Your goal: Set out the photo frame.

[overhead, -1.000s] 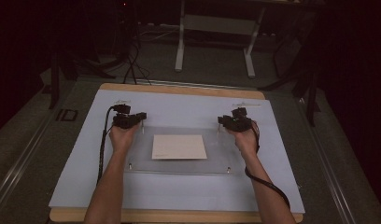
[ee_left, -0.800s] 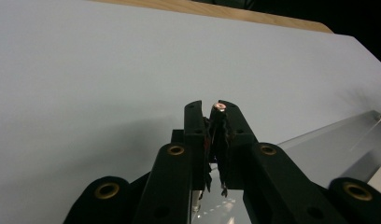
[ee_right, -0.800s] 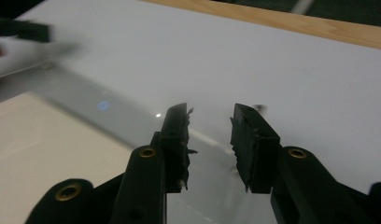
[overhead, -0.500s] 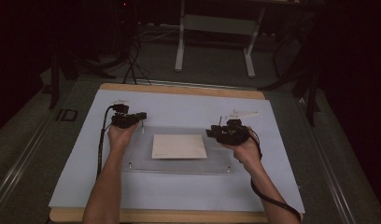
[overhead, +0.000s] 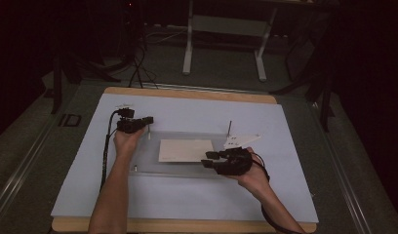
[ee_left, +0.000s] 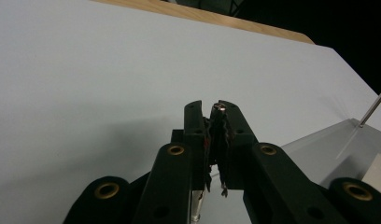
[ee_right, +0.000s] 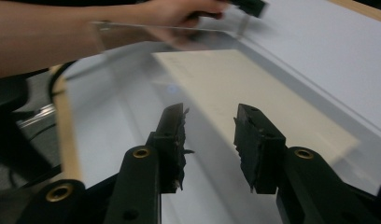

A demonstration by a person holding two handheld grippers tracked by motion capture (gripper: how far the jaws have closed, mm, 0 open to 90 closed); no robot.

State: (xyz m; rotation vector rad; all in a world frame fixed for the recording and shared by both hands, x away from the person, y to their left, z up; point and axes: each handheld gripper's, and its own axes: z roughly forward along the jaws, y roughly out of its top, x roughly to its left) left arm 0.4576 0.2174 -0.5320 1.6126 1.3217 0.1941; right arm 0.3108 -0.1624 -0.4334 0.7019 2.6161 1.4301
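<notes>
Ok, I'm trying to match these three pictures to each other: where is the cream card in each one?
High view: the cream card lies mid-table, between the two hands.
Left gripper view: probably the pale sliver at the low right edge, right of the left claw, shut on a metal pin.
Right gripper view: it stretches from centre to right, just beyond the open right claw.
Shared landmark: the clear plate with the card.

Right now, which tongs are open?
The right tongs: their jaws have just been opening, nothing between them, facing the cream sheet. The left tongs are clamped shut on a metal pin.
</notes>
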